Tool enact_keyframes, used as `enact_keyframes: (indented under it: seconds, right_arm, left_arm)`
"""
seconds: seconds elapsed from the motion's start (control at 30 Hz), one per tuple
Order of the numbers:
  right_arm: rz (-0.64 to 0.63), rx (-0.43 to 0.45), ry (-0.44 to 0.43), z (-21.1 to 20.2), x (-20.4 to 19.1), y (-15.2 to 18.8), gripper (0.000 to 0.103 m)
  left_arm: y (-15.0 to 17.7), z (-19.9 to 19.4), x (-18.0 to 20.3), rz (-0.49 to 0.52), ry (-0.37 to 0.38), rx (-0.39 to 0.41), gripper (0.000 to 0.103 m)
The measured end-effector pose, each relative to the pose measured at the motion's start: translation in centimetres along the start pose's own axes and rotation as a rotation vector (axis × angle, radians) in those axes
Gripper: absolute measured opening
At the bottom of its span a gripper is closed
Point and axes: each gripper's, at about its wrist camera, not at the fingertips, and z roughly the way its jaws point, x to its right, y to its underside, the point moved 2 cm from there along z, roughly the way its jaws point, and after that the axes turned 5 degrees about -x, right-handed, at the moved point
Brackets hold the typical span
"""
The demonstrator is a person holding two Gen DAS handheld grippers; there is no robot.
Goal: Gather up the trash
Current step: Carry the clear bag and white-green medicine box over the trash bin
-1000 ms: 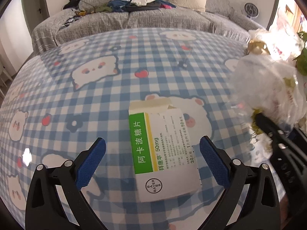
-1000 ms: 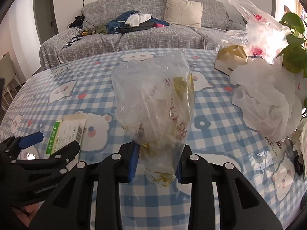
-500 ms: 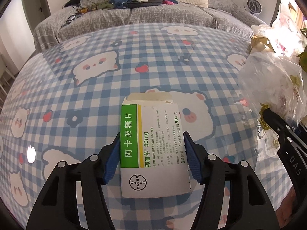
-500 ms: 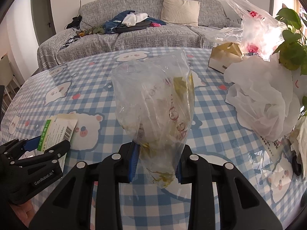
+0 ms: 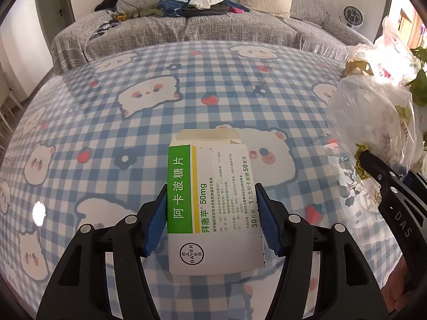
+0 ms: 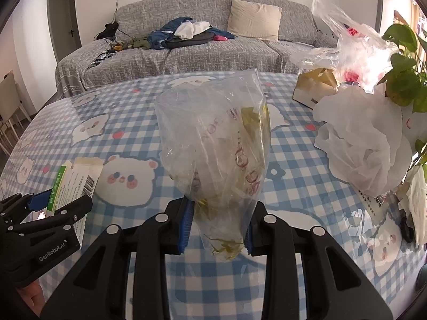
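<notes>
Left gripper [image 5: 210, 218], nearest in the left wrist view: jaws closed about halfway within the last second, blue pads [image 5: 156, 224] now pressed flat against the two long sides of a medicine box [image 5: 213, 205]. Box gripped near its lower half, printed face up, green stripe along its left edge, open flap at the far end pointing away toward the sofa. Far end of the box seemingly just clear of the checked tablecloth [image 5: 133, 122]; exact contact hard to tell.

Right gripper [image 6: 216, 221], nearest in the right wrist view: jaws nearly together, clamped on the gathered neck of a clear plastic bag [image 6: 213, 144]. Bag standing up and away from the pads, bulging above them, with crumpled wrappers and yellowish scraps inside. Same bag visible at the right edge of the left wrist view [image 5: 373, 117], near the box but apart from it.

Further out on the right side of the table: a crumpled white bag [image 6: 360, 144], a small cardboard carton [image 6: 315, 90], another thin plastic bag [image 6: 347, 40] and green plant leaves [image 6: 405, 80].

Beyond the table: a grey sofa [image 6: 213, 53] with a heap of clothes [image 6: 186, 33] and a beige cushion [image 6: 253, 20].
</notes>
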Motion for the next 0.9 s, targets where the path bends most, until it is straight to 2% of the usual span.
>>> enact_keyframes:
  seconds: [0.33, 0.9]
  right_arm:
    - [-0.019, 0.016, -0.010, -3.2, -2.4, 1.6, 0.029]
    - [-0.066, 0.028, -0.035, -8.5, -7.5, 6.4, 0.029]
  left_arm:
    - [2.8, -3.4, -1.9, -0.021, 0.016, 0.017, 0.060]
    - [8.8, -8.5, -5.6, -0.036, 0.026, 0.052, 0.060]
